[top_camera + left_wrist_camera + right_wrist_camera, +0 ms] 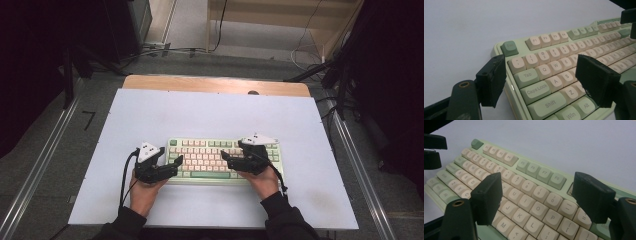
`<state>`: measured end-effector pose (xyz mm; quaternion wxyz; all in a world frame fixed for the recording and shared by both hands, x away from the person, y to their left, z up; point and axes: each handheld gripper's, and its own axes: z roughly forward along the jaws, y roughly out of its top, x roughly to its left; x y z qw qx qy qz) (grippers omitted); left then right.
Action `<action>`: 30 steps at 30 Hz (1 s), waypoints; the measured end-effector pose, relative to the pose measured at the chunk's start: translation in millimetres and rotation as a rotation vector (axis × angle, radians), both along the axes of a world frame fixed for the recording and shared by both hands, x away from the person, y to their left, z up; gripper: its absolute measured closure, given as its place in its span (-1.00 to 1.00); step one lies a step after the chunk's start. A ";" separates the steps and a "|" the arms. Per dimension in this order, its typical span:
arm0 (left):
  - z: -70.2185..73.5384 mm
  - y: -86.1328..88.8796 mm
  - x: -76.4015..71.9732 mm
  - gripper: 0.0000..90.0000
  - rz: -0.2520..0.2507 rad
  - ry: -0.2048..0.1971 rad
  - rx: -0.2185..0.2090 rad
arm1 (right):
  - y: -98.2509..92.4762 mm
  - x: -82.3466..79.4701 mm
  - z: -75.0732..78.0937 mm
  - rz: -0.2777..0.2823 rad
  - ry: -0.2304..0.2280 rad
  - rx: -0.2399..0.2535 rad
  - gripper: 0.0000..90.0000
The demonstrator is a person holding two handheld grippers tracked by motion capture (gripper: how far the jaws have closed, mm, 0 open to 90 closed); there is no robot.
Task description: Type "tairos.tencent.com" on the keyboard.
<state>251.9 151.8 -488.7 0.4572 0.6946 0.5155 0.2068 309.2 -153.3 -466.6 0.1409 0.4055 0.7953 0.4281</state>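
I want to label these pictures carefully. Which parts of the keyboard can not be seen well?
- High view: the keyboard's key legends are too small; both ends lie under the left gripper and right gripper.
- Left gripper view: bottom row cut off by the frame edge; far keys blurred.
- Right gripper view: the right end sits behind a jaw.
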 end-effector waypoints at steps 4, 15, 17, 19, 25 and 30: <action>0.6 0.2 -0.3 -0.44 0.003 -0.002 -0.004 | -0.6 -0.3 -0.1 -0.006 0.004 -0.002 -0.50; 1.4 -4.1 0.7 -0.42 -0.005 -0.008 -0.007 | -4.6 1.0 1.0 -0.023 0.006 0.007 -0.50; 2.2 -5.4 0.9 -0.42 -0.004 -0.012 -0.009 | -5.0 0.7 1.2 -0.027 0.011 0.008 -0.50; 2.7 -6.4 1.4 -0.38 -0.007 -0.018 -0.011 | -4.9 0.5 1.0 -0.028 0.011 0.005 -0.50; 6.5 -10.6 3.7 -0.12 -0.024 -0.035 -0.021 | -5.8 0.5 1.2 -0.030 0.010 0.003 -0.49; 6.9 -15.7 6.5 0.32 -0.067 -0.037 -0.047 | -6.8 1.0 1.5 -0.034 0.006 0.006 -0.48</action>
